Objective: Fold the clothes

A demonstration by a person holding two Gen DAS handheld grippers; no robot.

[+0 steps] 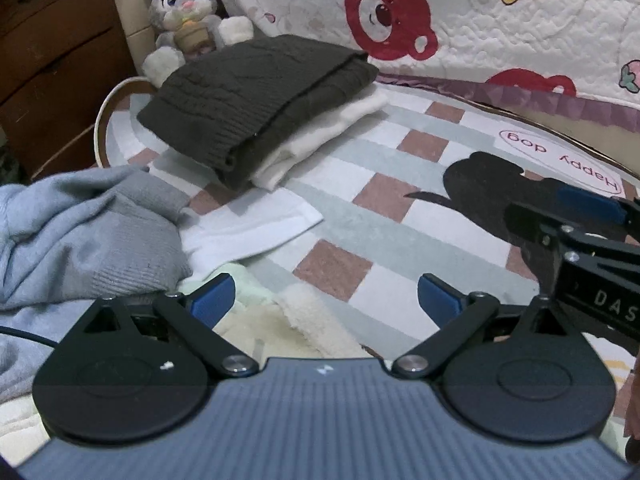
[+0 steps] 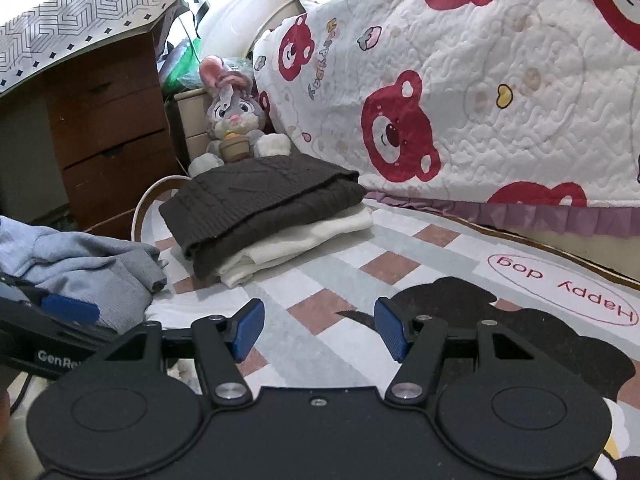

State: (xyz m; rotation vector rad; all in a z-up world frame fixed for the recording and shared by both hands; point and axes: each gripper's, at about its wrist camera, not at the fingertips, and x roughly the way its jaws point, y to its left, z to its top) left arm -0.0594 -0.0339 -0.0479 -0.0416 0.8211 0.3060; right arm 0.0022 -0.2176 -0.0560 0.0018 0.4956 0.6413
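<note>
A folded dark brown knit sweater (image 1: 256, 100) (image 2: 260, 196) lies on a folded cream garment (image 1: 324, 136) (image 2: 304, 240) at the back of the checked rug (image 1: 380, 200) (image 2: 320, 280). A crumpled light blue-grey garment (image 1: 80, 232) (image 2: 80, 268) lies heaped at the left, with a white cloth (image 1: 248, 228) and a fluffy cream piece (image 1: 280, 320) beside it. My left gripper (image 1: 326, 300) is open above the fluffy piece, holding nothing. My right gripper (image 2: 318, 328) is open over the rug, empty. The right gripper (image 1: 580, 220) shows at the right edge of the left wrist view.
A bed with a red-bear quilt (image 2: 480, 100) runs along the right. A plush rabbit (image 2: 234, 120) sits behind the folded pile, beside a small cream cabinet (image 2: 192, 120). A brown drawer unit (image 2: 108, 140) stands at the left. A white cable (image 1: 100, 120) curves along the rug's edge.
</note>
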